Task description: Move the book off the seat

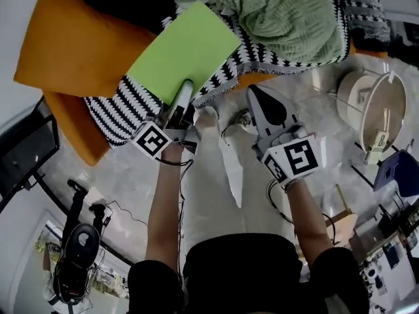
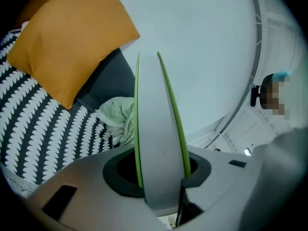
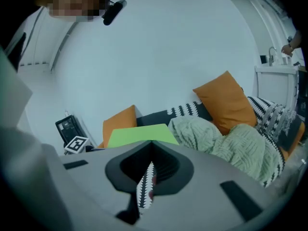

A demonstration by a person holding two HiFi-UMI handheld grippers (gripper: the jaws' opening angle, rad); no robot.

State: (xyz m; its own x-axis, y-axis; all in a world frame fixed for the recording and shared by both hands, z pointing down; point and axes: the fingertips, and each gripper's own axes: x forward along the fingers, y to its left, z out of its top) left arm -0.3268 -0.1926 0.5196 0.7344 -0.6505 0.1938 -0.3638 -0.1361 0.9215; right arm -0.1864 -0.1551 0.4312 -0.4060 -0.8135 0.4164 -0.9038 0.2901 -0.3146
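The green book point(image 1: 186, 48) hangs tilted above the sofa seat, which is covered by a black-and-white patterned throw point(image 1: 124, 110). My left gripper point(image 1: 185, 87) is shut on the book's near edge. In the left gripper view the book point(image 2: 156, 129) stands edge-on between the jaws, white pages between green covers, and my left gripper point(image 2: 157, 177) clamps it. My right gripper point(image 1: 255, 93) floats to the right of the book, over the floor, shut and holding nothing. The right gripper view shows the book point(image 3: 139, 134) beyond my right gripper point(image 3: 150, 173), with only a thin slit between the jaws.
Orange cushions point(image 1: 78, 44) and a pale green knitted blanket point(image 1: 288, 12) lie on the sofa. A white round lamp-like object point(image 1: 373, 103) stands on the marble floor at right. A black stand point(image 1: 19, 156), cables and a wheeled device point(image 1: 78, 247) sit at left.
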